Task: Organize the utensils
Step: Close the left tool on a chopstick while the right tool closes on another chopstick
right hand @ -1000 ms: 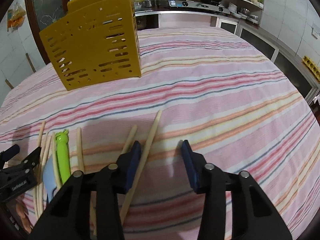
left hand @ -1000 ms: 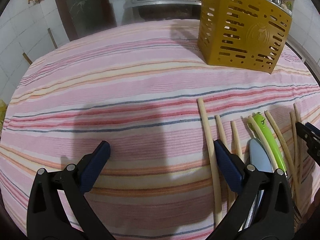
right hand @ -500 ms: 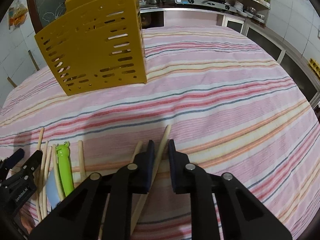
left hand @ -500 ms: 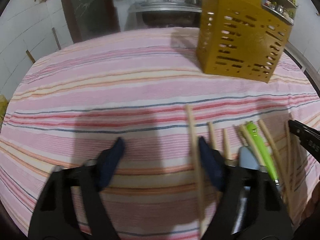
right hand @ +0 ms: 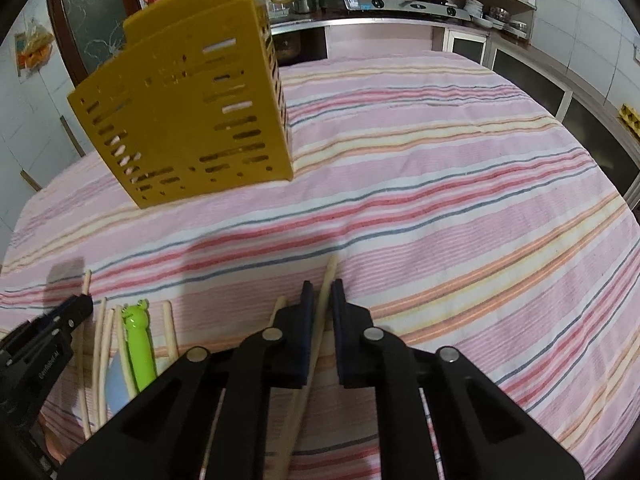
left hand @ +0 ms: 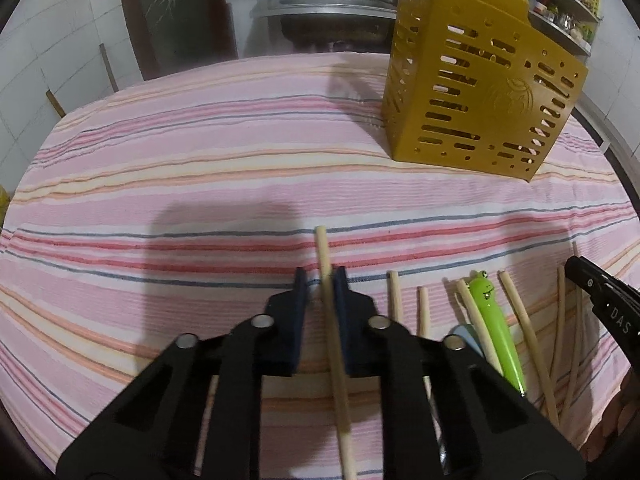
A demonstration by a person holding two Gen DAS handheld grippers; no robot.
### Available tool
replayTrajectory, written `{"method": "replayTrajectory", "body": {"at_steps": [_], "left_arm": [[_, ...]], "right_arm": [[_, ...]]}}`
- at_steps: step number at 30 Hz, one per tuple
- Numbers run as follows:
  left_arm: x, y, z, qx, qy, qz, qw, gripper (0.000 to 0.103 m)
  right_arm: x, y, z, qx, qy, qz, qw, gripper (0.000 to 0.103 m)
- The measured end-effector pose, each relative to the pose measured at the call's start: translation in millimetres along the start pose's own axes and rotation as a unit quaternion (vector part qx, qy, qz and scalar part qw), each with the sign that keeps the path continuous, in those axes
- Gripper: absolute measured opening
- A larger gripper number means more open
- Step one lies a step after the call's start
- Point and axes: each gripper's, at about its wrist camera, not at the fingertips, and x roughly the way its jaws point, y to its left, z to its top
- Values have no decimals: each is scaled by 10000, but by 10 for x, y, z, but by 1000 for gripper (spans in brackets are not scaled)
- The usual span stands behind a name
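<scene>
Both of your grippers have just been closing, and now each one pinches a stick. Your left gripper [left hand: 323, 280] was wide open a moment ago with nothing in it — now its dark blue pads squeeze the long pale wooden chopstick on the left [left hand: 334, 340]. Your right gripper [right hand: 320, 292] squeezes the other long pale wooden chopstick [right hand: 316, 344] the same way.

Lift slowly, I think, and keep both sticks pointing the same way so they do not swing or slip. Each stick pokes out past the pads and runs back under the gripper, so it may tip as it comes up.

Between your two grippers lie more thin pale chopsticks [left hand: 520, 332], a green frog-topped plastic spoon handle [left hand: 496, 332] and something light blue, all flat on the pink striped tablecloth [left hand: 200, 152].

Further off stands the yellow plastic utensil holder with slots [left hand: 476, 92] — up and to the right of your left gripper, up and to the left of your right one. It sits well apart from the sticks.
</scene>
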Motion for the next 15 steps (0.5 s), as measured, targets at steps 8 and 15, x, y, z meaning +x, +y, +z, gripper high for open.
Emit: {"method": "replayTrajectory", "body": {"at_steps": [8,15], "left_arm": [[-91,50,-66,-149,-108,-13,9998,5],[-356,146,-75,-236,-479,-22,9986,4]], "right_arm": [[-156,-44,65,-16,-339,234,9992,6],[-343,-132,116,27,-644,517,9966,6]]}}
